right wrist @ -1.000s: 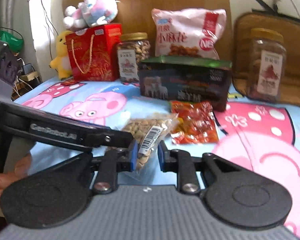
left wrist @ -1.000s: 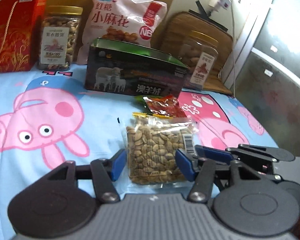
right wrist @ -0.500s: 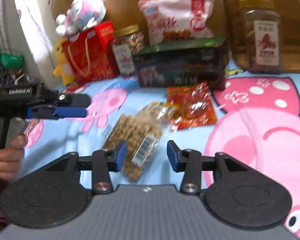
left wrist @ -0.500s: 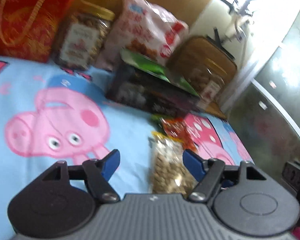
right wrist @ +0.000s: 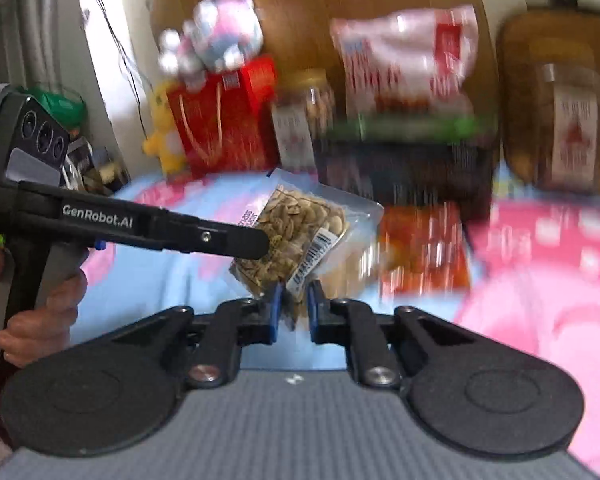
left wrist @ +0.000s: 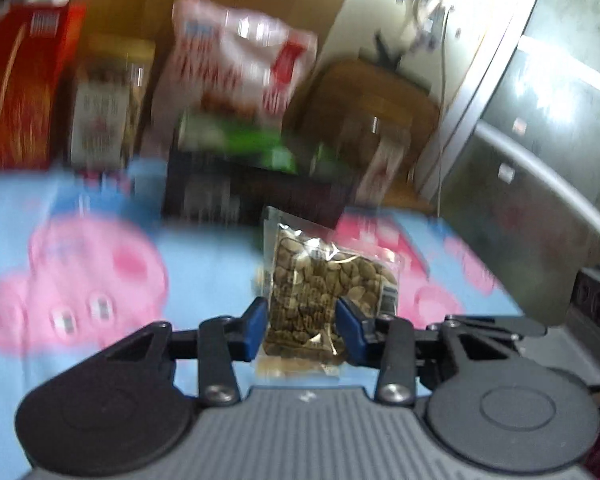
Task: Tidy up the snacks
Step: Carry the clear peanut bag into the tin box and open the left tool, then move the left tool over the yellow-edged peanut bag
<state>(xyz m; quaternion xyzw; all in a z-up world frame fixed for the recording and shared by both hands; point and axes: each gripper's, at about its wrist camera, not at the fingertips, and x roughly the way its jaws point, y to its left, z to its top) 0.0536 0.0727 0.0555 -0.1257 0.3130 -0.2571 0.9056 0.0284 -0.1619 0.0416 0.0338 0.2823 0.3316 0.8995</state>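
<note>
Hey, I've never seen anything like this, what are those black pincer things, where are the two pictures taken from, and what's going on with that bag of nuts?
No robot here: a person carries two hand-held black grippers with blue pads. Each picture comes from a camera on one gripper, looking along its fingers. Both the left gripper and the right gripper are closing on the clear plastic bag of nuts, lifted above a blue cartoon-pig bedsheet. Behind, blurred, stand a dark box with a green lid, a red gift bag, jars and a pink snack bag.
</note>
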